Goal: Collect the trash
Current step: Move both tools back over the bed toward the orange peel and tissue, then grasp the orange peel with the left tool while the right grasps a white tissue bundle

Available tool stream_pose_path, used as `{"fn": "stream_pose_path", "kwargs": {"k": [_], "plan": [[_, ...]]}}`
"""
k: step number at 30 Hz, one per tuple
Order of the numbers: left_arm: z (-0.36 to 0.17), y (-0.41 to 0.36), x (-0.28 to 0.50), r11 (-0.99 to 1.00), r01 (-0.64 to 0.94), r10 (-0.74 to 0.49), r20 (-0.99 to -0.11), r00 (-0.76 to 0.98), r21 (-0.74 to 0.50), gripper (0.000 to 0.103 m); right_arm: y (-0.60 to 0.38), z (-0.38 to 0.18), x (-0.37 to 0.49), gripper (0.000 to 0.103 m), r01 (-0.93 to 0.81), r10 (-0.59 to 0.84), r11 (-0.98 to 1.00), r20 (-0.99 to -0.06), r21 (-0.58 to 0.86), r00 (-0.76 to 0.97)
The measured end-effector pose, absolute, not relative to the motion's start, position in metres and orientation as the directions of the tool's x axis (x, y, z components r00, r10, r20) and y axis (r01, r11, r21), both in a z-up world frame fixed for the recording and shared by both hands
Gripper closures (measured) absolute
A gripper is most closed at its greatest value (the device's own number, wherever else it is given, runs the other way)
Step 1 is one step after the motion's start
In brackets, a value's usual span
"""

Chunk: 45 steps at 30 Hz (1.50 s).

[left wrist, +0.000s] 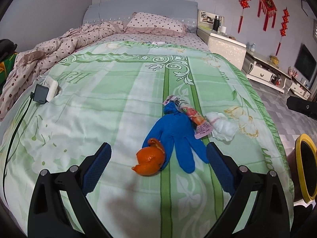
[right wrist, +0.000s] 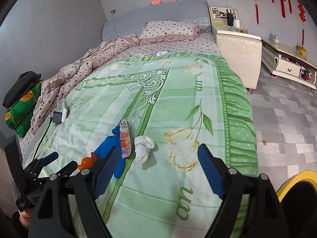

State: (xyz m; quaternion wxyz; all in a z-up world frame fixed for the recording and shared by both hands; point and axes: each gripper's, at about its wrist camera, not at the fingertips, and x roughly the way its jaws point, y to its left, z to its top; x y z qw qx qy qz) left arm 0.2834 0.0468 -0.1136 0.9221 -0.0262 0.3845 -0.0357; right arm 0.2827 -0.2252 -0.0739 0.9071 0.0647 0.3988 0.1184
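Bed point(left wrist: 122, 91) with green blanket carries all the trash, clustered near its foot edge, toward the right side. Bin point(left wrist: 305, 168), yellow rim, stands on the floor just off the bed's right foot corner.

Trash, big to small:
- blue glove point(left wrist: 176, 132), flat, fingers pointing to the foot edge
- snack wrapper point(left wrist: 193, 117), lying along the glove's right side, touching it
- white wad of tissue point(left wrist: 221, 126), just right of the wrapper
- orange peel point(left wrist: 149, 161), on the glove's left fingers, closest to the foot edge

Left gripper point(left wrist: 158, 162): jaws spread wide, empty, bracketing peel and glove fingers. Right gripper point(right wrist: 156, 170): jaws spread, empty, hanging over bare blanket near the right edge, tissue ahead of it.

Likely step: left takes the peel. Advice: centre on the peel alone, come down low, close slowly. The peel is curled and springy, the blanket soft, so pads may snag glove or fabric. Lift straight, check the glove stays, then carry to the bin.
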Motion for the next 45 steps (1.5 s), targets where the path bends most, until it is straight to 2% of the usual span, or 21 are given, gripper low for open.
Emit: {"fn": "stream_pose_path", "kwargs": {"k": [16, 22, 24, 27, 29, 30, 34, 37, 45], "plan": [[-0.173, 0.08, 0.316, 0.992, 0.013, -0.104, -0.756, 0.646, -0.126, 0.011, -0.174, -0.158, 0.347, 0.026, -0.183, 0.225, 0.972, -0.806, 0.147, 0.547], [-0.184, 0.078, 0.325, 0.988, 0.036, -0.138, -0.768, 0.626, -0.148, 0.026, -0.163, -0.177, 0.357, 0.036, -0.205, 0.226, 0.969, -0.821, 0.135, 0.524], [-0.185, 0.076, 0.327, 0.987, 0.048, -0.148, -0.768, 0.623, -0.152, 0.033, -0.161, -0.181, 0.36, 0.039, -0.211, 0.228, 0.968, -0.825, 0.135, 0.517], [-0.186, 0.071, 0.328, 0.985, 0.073, -0.167, -0.766, 0.62, -0.156, 0.046, -0.158, -0.187, 0.362, 0.048, -0.215, 0.226, 0.968, -0.829, 0.131, 0.511], [-0.186, 0.067, 0.327, 0.984, 0.09, -0.178, -0.766, 0.618, -0.156, 0.059, -0.157, -0.189, 0.363, 0.053, -0.224, 0.237, 0.965, -0.83, 0.14, 0.504], [-0.186, 0.065, 0.327, 0.983, 0.097, -0.181, -0.766, 0.617, -0.154, 0.061, -0.156, -0.19, 0.364, 0.058, -0.229, 0.244, 0.963, -0.831, 0.145, 0.501], [-0.187, 0.063, 0.327, 0.983, 0.108, -0.186, -0.763, 0.619, -0.152, 0.065, -0.15, -0.191, 0.363, 0.075, -0.253, 0.266, 0.955, -0.83, 0.156, 0.491], [-0.186, 0.065, 0.327, 0.98, 0.107, -0.199, -0.759, 0.62, -0.169, 0.068, -0.146, -0.189, 0.361, 0.079, -0.261, 0.264, 0.954, -0.827, 0.147, 0.496], [-0.183, 0.07, 0.322, 0.98, 0.094, -0.195, -0.756, 0.624, -0.175, 0.071, -0.148, -0.177, 0.354, 0.082, -0.259, 0.257, 0.956, -0.814, 0.136, 0.521]]}}
